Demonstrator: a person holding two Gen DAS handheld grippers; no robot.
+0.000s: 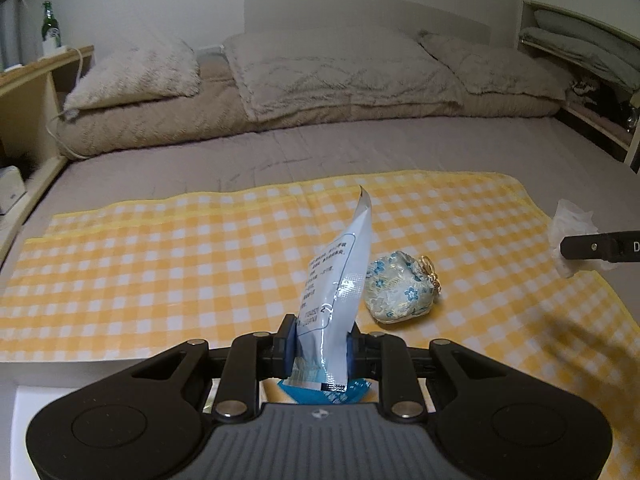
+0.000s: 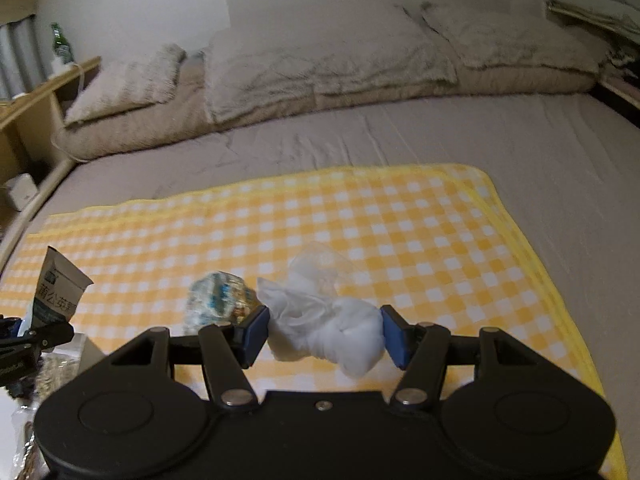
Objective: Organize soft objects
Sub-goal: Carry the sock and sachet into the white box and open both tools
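Left gripper (image 1: 320, 344) jaws clamp a white sachet (image 1: 336, 280), upright. Right gripper (image 2: 324, 334) jaws pinch a white wad (image 2: 340, 336). Floral pouch (image 1: 400, 292) lies between on checked cloth (image 1: 160, 272) over bed (image 1: 360, 148).

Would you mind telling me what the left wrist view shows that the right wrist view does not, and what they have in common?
Only the left wrist view shows the left gripper shut on the pale blue sachet, with its printed back and the blue packet below it.

Only the right wrist view shows the right gripper closed on the crumpled white tissue, and the sachet's large front lettering.

Both show the floral pouch lying on the yellow checked cloth, the pillows and the green bottle.
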